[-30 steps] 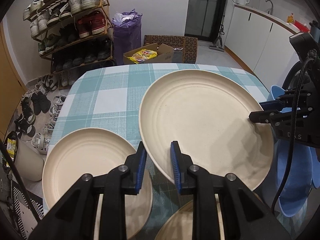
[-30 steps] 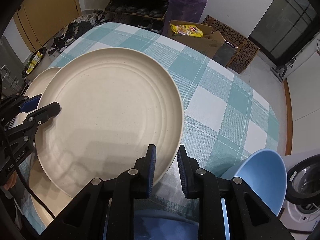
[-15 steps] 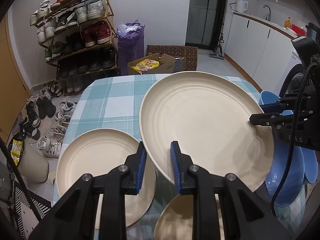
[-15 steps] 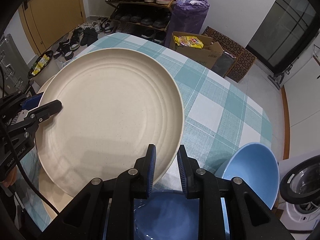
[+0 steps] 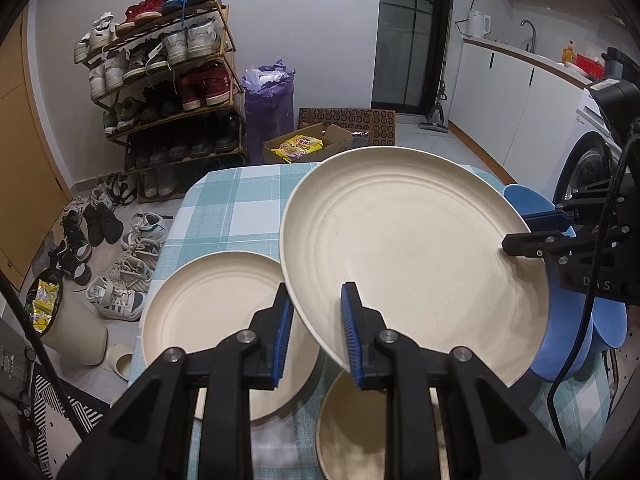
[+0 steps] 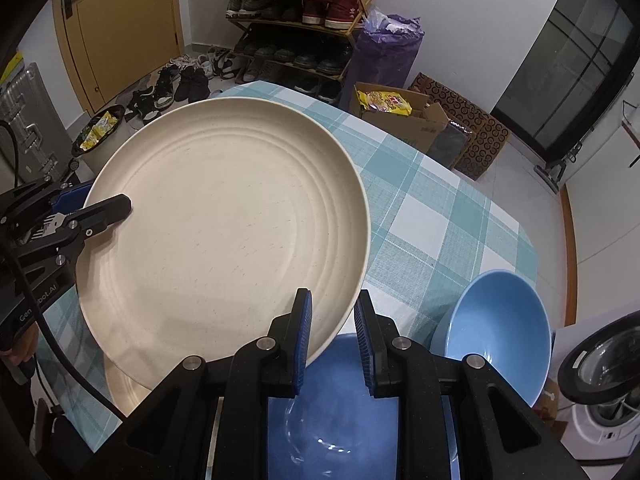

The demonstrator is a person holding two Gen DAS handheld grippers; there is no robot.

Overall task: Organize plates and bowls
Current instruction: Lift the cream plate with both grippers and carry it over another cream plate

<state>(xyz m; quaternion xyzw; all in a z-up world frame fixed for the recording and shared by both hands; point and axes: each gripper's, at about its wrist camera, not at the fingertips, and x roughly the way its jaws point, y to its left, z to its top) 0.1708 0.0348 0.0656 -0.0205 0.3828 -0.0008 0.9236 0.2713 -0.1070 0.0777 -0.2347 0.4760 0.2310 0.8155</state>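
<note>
Between both fingers, round ridged plate

Checked table under plates, bowls

A big plate hangs over the worktop, a second plate left of it, two bowls right, a third plate beneath.

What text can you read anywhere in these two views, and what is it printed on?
"D A S": black body of the right gripper, seen from the left wrist.
"Gen…bot.AI", partly hidden: black body of the left gripper, seen from the right wrist.
Yellow snack bag in the cardboard box: print too blurred to read.
</note>
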